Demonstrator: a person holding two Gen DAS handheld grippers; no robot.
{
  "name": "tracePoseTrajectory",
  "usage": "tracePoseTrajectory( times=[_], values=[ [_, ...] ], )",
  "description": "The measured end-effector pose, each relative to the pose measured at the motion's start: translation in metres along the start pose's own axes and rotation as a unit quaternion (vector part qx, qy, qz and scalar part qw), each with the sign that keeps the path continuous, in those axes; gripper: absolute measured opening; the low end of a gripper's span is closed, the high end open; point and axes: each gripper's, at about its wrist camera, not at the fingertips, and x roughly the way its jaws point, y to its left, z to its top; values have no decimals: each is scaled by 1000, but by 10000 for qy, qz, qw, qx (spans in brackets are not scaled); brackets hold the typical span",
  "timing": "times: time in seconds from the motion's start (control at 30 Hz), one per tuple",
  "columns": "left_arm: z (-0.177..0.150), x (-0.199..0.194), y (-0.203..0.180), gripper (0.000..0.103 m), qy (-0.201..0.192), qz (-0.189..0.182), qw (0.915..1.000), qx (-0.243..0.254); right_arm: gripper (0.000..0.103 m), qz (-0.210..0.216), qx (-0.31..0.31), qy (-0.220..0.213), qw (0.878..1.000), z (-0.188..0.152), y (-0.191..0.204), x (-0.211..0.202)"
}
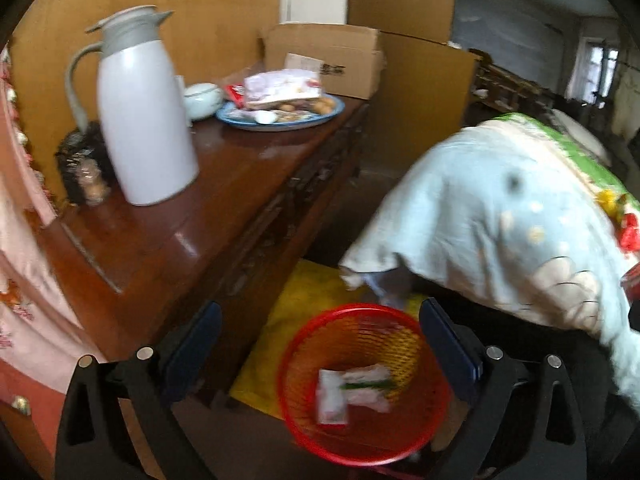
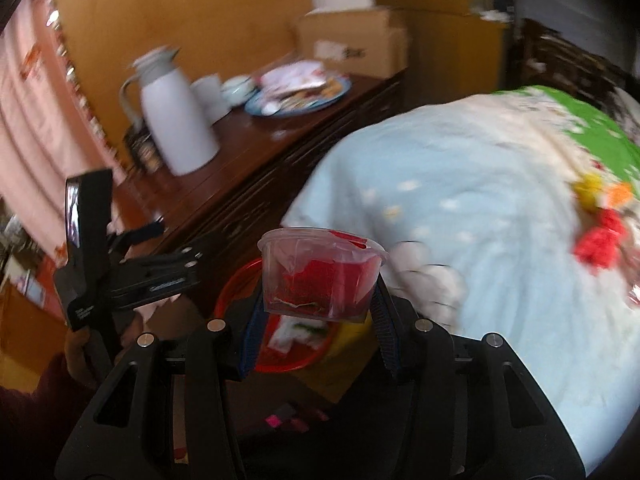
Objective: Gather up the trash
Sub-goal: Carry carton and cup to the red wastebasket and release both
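Note:
A red mesh basket (image 1: 360, 438) stands on the floor between a sideboard and a bed, with a few white wrappers (image 1: 352, 394) lying in it. My left gripper (image 1: 320, 312) hangs over the basket, jaws wide open and nothing between them. My right gripper (image 2: 320, 292) is shut on a clear plastic cup (image 2: 320, 272) that has red foil and a loose film lid inside. The cup is above and just in front of the basket's rim (image 2: 232, 292). In the right wrist view the left tool's black body (image 2: 88, 248) shows at the left, held by a hand (image 2: 80, 344).
A dark wooden sideboard (image 1: 168, 240) carries a white thermos jug (image 1: 144, 120), a blue plate of snacks (image 1: 280, 112) and a cardboard box (image 1: 332, 60). A light blue blanket (image 1: 500, 220) overhangs the bed on the right. A yellow mat (image 1: 304, 304) lies under the basket.

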Motion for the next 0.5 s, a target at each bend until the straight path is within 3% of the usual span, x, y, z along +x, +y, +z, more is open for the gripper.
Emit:
tracePoseTrajectory(
  times=[0.2,0.27,0.33,0.5],
  values=[
    [-5,16,20,97,177,389,9990,-115,49,395,-253,536,9975,8,28,59],
    [-7,21,25,97,268,517,9982,-133,61,624,-187,724,9952,9,30,74],
    [-8,25,29,97,355,586,9975,-145,71,708,-108,740,9947,10,31,76],
    [-9,26,25,97,467,509,9976,-80,72,571,-195,537,9967,10,30,61]
  ],
)
